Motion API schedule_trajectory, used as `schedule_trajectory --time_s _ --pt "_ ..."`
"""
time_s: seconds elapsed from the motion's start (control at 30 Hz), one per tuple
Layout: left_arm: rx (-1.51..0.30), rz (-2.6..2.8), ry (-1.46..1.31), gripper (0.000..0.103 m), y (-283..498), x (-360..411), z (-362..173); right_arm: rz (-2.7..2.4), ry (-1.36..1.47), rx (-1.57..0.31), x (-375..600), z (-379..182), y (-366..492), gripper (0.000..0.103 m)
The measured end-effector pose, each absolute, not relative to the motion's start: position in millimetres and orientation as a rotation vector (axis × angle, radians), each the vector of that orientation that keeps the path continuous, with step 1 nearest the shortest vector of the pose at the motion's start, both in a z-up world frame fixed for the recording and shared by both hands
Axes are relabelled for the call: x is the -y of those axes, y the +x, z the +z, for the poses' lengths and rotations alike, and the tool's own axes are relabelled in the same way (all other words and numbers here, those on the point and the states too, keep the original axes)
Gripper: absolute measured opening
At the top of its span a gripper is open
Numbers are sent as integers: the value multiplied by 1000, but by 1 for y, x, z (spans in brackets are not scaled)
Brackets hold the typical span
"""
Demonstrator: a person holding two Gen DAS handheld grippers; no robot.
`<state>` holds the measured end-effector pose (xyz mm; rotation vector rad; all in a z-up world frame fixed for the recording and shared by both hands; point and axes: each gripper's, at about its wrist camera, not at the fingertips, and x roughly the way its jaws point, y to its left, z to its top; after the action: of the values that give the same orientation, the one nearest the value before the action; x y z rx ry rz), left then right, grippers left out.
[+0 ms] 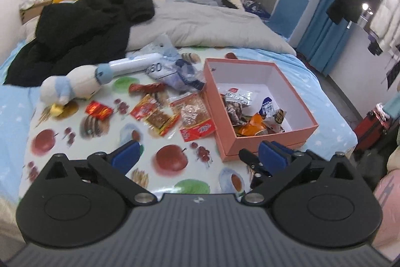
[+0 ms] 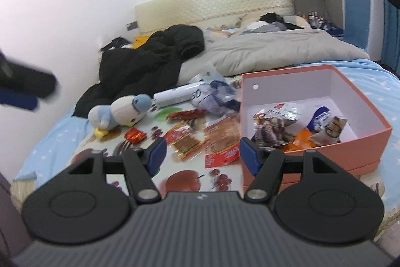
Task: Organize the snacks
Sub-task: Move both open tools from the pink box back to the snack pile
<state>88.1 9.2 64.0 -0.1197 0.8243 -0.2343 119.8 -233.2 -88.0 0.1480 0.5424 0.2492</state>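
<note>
A bed [image 1: 325, 81] is covered by a fruit-print cloth [image 1: 105, 142]. An open pink box [image 1: 270, 142] holding packets is set ahead-right of the left gripper [image 1: 197, 157], whose jaws are spread wide, empty. Loose snack packets [image 2: 200, 139] are seen just beyond the right gripper [image 2: 202, 154], partly opened, gripping nothing.

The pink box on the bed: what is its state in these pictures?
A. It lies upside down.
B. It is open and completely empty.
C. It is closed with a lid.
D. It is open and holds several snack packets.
D. The pink box stands upright with no lid on it, and several snack packets lie on its white floor, while other packets still lie outside on the fruit-print cloth.
</note>
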Motion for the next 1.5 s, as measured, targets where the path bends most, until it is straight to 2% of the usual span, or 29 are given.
schedule_trajectory --time_s 0.3,0.47,1.07,1.5 --pt "-910 -268 -285 103 73 -33 97 252 98 -602 216 -94 124 67" --pt "-987 -249 -397 103 83 -47 76 244 70 -620 211 -97 128 67" --pt "-1017 -160 -520 103 133 -80 40 273 24 -667 187 -111 153 67" --pt "-1070 -90 -560 103 210 -108 -3 295 -15 -732 157 -131 206 67"
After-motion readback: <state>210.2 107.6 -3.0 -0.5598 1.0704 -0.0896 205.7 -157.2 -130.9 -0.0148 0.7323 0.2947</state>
